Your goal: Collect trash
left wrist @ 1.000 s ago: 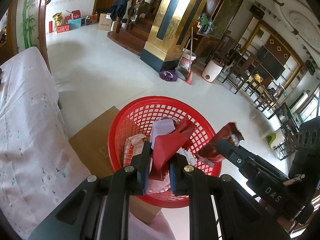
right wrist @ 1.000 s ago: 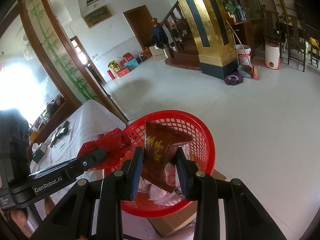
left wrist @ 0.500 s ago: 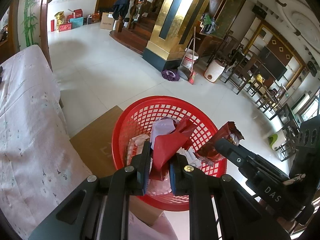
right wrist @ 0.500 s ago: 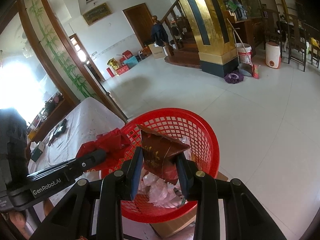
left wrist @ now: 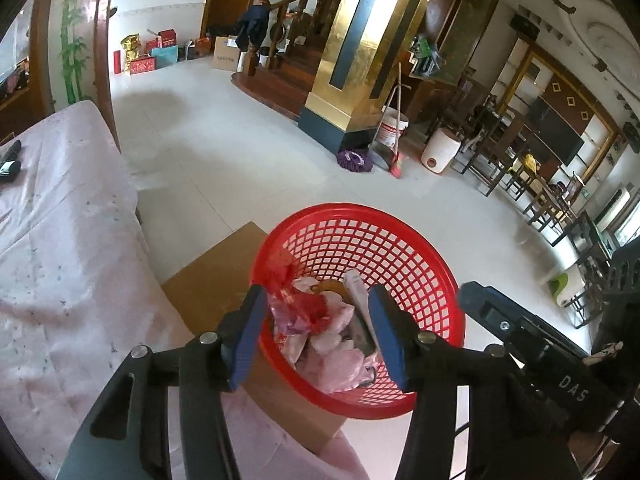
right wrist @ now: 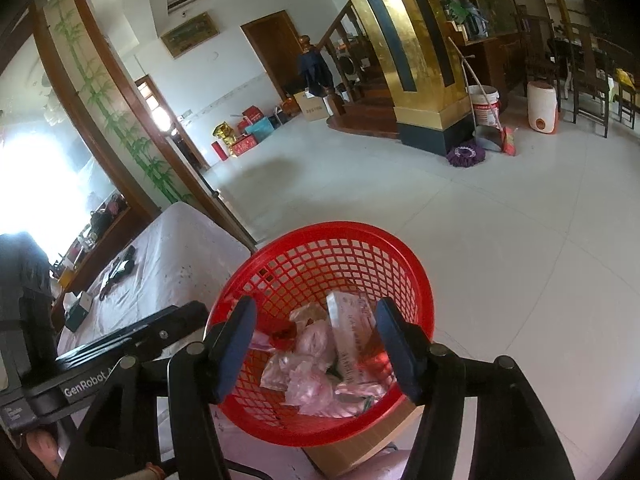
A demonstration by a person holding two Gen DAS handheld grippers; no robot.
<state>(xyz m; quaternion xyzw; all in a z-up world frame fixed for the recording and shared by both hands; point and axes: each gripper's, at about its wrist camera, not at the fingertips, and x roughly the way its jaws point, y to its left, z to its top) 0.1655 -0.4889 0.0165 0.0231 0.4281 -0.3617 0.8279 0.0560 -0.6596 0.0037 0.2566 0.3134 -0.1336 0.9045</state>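
A red plastic mesh basket (left wrist: pixel 400 248) is seen from above, resting on a brown cardboard box (left wrist: pixel 212 280) beside a table draped in a pale pink patterned cloth (left wrist: pixel 60 248). The basket is partly filled with trash: crumpled pale pink wrappers (left wrist: pixel 336 364), a red wrapper (left wrist: pixel 304 300) lying against the inner wall on the table side, and a flat white packet (right wrist: pixel 352 320) propped at an angle.

The left gripper (left wrist: pixel 318 330) is held above the basket with its blue-padded fingers (left wrist: pixel 250 336) spread wide apart, and nothing is held between them. The right gripper (right wrist: pixel 314 350) is held over the same basket, its fingers (right wrist: pixel 394 344) likewise spread wide and holding nothing. The two tools are positioned side by side, and each appears at the edge of the other's view.

A wide white tiled floor (right wrist: pixel 500 220) is seen beyond the basket. A gold and dark pillar (left wrist: pixel 360 52) stands further back, with a white bucket (left wrist: pixel 394 130), a broom (left wrist: pixel 394 136) and a purple mop head (left wrist: pixel 354 160) gathered at its base. A wooden staircase (left wrist: pixel 288 64) is visible behind the pillar, and dark wooden chairs (left wrist: pixel 500 148) are lined up to the right.
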